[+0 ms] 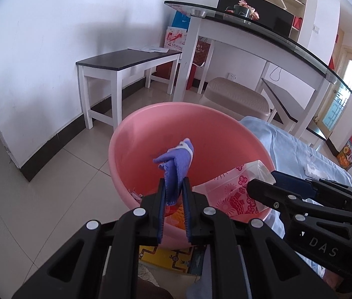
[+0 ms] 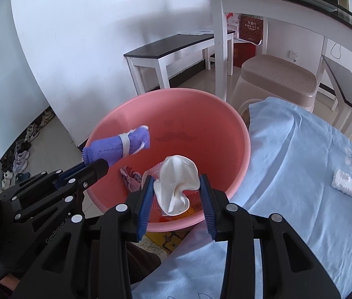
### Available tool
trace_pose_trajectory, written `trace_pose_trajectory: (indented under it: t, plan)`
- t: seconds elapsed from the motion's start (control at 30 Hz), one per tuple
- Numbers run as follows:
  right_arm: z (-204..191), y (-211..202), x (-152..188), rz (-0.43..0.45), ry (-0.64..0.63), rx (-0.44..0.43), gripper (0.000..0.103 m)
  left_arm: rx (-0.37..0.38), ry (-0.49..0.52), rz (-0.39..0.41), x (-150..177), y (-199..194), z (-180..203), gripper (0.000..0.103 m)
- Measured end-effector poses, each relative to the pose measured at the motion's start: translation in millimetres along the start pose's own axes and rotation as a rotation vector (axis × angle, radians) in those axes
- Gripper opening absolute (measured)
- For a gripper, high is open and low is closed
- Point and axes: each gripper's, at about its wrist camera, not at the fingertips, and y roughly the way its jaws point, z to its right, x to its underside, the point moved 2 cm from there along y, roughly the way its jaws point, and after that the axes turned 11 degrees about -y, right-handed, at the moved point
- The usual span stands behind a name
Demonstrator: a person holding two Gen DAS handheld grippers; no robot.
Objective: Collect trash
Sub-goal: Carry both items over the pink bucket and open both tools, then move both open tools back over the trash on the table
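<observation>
Right wrist: both grippers hang over pink basin [image 2: 116,124] ready to drop trash, right gripper [image 2: 177,191] fingers pinching crumpled white mask [image 2: 176,182], left gripper [image 1: 173,194] fingers clamping purple cloth roll [image 1: 176,160].

White walls [image 1: 51,37], tiled floor [image 1: 38,199], dark-topped bench [image 1: 126,59], glass counter [image 1: 288,37] (daylight, prob. window, far right).

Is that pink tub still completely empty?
No. The pink tub already holds a crumpled pinkish scrap and a clear bag with red print at its bottom.
</observation>
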Motion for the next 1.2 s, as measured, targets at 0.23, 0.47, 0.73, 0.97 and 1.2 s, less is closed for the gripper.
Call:
trace_pose_trajectory:
  t: [0.23, 0.47, 0.73, 0.97, 1.2]
  plan:
    - [1, 2, -1, 0.003, 0.002, -0.005, 0.038, -0.003, -0.004, -0.001, 0, 0, 0, 0.012]
    - [1, 2, -1, 0.006, 0.016, -0.020, 0.038, -0.001, -0.003, 0.010, -1, -5, 1, 0.021]
    - [3, -8, 1, 0.030, 0.015, -0.022, 0.039, 0.006, -0.005, 0.026, -4, -16, 6, 0.028]
    - [15, -19, 4, 0.063, 0.043, -0.043, 0.039, 0.031, 0.021, 0.053, -6, -27, 22, 0.033]
    - [21, -14, -4, 0.089, 0.051, -0.071, 0.045, 0.022, 0.023, 0.060, -7, -34, 26, 0.033]
